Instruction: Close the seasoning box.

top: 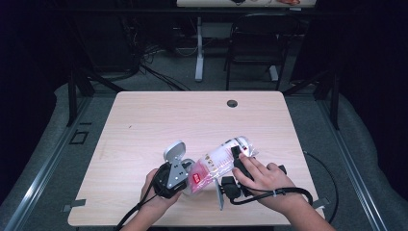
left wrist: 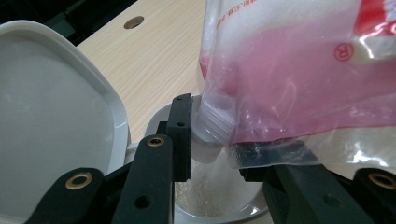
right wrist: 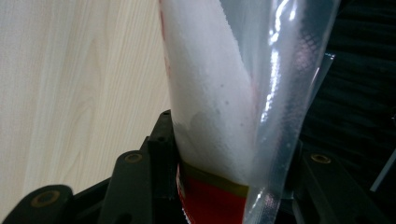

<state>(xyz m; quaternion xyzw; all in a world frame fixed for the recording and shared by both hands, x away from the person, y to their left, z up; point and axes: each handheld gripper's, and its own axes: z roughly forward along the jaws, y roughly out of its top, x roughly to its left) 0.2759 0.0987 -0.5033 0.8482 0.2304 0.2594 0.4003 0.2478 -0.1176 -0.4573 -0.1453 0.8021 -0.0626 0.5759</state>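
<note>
your right gripper (top: pixel 236 155) is clamping a tilted plastic bag (top: pixel 219 162) of white grains, its spout pouring into the open white container (left wrist: pixel 224 205) your left gripper (top: pixel 175 185) is gripping near the table's front edge.

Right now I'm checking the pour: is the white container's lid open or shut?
Open. The hinged lid stands swung back from the white container, and white grains fall from the bag's spout into it.

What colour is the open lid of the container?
The lid is white, best seen in the left gripper view.
</note>
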